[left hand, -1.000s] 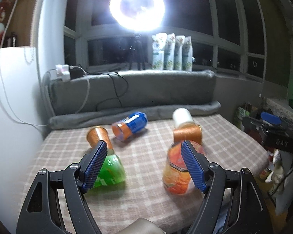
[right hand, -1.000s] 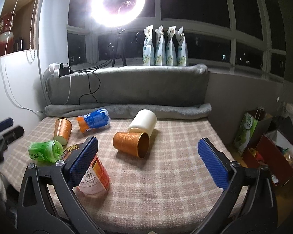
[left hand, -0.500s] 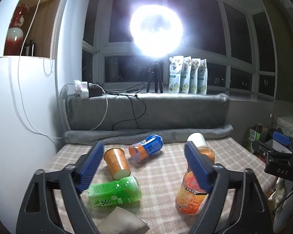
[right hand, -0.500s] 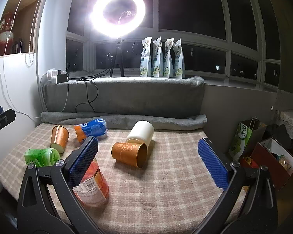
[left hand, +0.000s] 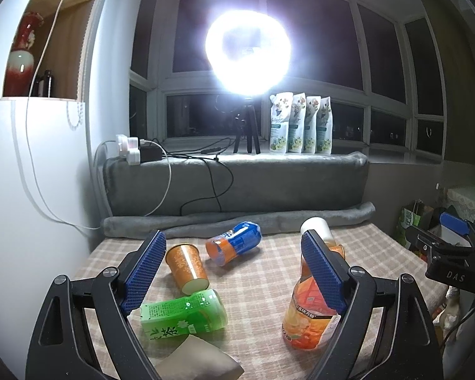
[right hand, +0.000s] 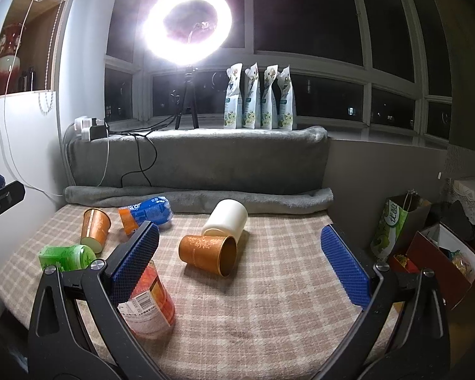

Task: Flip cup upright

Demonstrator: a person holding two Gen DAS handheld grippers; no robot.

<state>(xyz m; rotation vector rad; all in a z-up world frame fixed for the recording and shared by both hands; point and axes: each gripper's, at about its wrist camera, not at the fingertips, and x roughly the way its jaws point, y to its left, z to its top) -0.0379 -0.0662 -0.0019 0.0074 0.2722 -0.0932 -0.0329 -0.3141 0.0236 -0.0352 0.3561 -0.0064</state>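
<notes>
I note: copper cup (right hand: 207, 254) glossy, metallic-looking; white cup (right hand: 226, 222) matt; table (right hand: 269, 300) covered in woven checked cloth; gripper pads (right hand: 345, 266) ribbed blue rubber.

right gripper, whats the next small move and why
Probably ease the right gripper forward and down toward the orange cup. The cup lies on its side on the checked cloth, and both grippers are open, holding nothing.

A blown-out white ring light (left hand: 248, 51) floods the dim room; fisheye edges bend, corners perhaps vignetted black.
</notes>
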